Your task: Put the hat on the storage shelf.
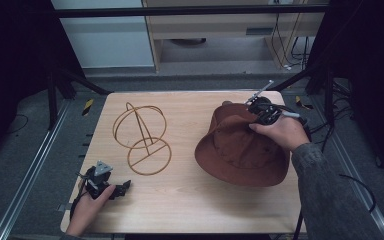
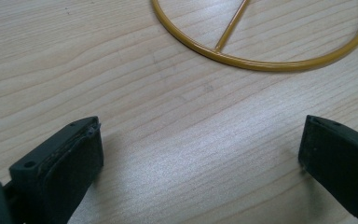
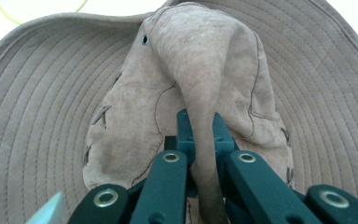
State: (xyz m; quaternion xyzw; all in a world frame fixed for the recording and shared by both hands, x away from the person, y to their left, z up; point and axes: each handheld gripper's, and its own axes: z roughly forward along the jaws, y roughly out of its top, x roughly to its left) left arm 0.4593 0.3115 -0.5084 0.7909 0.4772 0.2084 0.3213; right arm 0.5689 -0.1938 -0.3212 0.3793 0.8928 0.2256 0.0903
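Left gripper is parked on the near-left worktop, jaws wide apart with nothing between them. Right gripper has its jaws clamped on a pinched fold of the brown bucket hat crown, hat partly raised at the right. Grab's done I'd say; getting it onto the gold wire hat stand, well to its left, is what's left.

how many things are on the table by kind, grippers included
hats: 1, a brown hat, its crown pinched by the right gripper
wire stands: 1, a gold hat stand
grippers: 2, the left gripper resting open on the table
total: 4
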